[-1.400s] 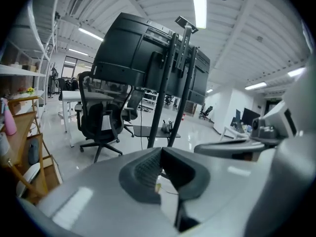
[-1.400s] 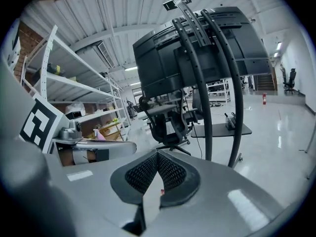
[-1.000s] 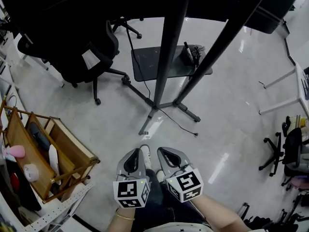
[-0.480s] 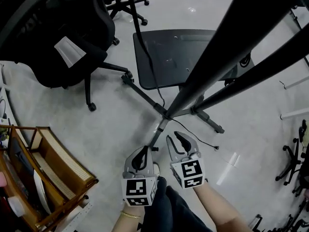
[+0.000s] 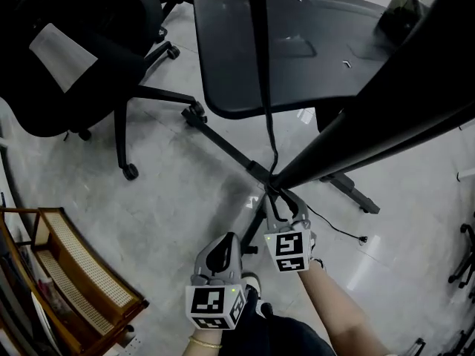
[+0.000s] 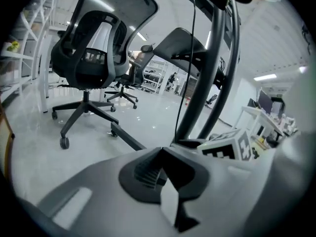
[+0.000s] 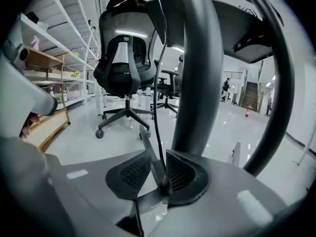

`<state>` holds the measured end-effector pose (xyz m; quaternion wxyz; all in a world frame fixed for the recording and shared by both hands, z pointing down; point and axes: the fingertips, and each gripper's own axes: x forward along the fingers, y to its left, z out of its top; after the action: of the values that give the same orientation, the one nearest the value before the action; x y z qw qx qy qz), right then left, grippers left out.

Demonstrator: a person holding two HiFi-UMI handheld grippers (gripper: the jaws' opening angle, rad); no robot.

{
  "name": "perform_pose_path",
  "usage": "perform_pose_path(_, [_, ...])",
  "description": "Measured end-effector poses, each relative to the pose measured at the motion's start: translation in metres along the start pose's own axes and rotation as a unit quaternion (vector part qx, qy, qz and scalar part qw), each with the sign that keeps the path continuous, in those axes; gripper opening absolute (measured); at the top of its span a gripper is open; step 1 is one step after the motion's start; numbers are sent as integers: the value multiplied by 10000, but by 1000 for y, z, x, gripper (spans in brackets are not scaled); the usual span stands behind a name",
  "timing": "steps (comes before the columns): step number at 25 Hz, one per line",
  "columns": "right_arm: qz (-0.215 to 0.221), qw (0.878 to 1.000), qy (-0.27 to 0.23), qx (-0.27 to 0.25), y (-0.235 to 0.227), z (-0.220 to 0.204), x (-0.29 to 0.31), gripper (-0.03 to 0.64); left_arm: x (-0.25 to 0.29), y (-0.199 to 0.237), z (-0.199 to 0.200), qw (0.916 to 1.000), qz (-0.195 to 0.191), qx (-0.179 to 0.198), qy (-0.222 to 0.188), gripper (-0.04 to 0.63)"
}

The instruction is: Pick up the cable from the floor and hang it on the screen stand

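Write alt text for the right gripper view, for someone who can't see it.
The tongs of the right gripper are opening, a thin black cable standing between them, before the screen stand's dark post. A black office chair stands behind.

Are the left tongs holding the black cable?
No, the left tongs are pinched shut with nothing between them, and the cable hangs farther ahead.
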<state>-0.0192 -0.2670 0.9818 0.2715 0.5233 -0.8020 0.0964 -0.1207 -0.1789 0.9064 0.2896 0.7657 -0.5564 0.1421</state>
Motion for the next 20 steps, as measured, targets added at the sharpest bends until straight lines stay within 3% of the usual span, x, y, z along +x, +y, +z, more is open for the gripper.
perform_pose_path(3, [-327, 9994, -43, -136, -3, -5, 9, 20, 4, 3, -5, 10000, -86, -29, 7, 8])
perform_pose_path(10, [-96, 9996, -71, 260, 3, 10, -24, 12, -5, -10, 7, 10000, -58, 58, 40, 8])
perform_pose_path(16, [-54, 9981, -185, 584, 0, 51, -107, 12, -48, -55, 41, 9996, -219, 164, 100, 8])
perform_pose_path(20, [-303, 9946, -387, 913, -21, 105, -187, 12, -89, -91, 83, 9991, -298, 294, 105, 8])
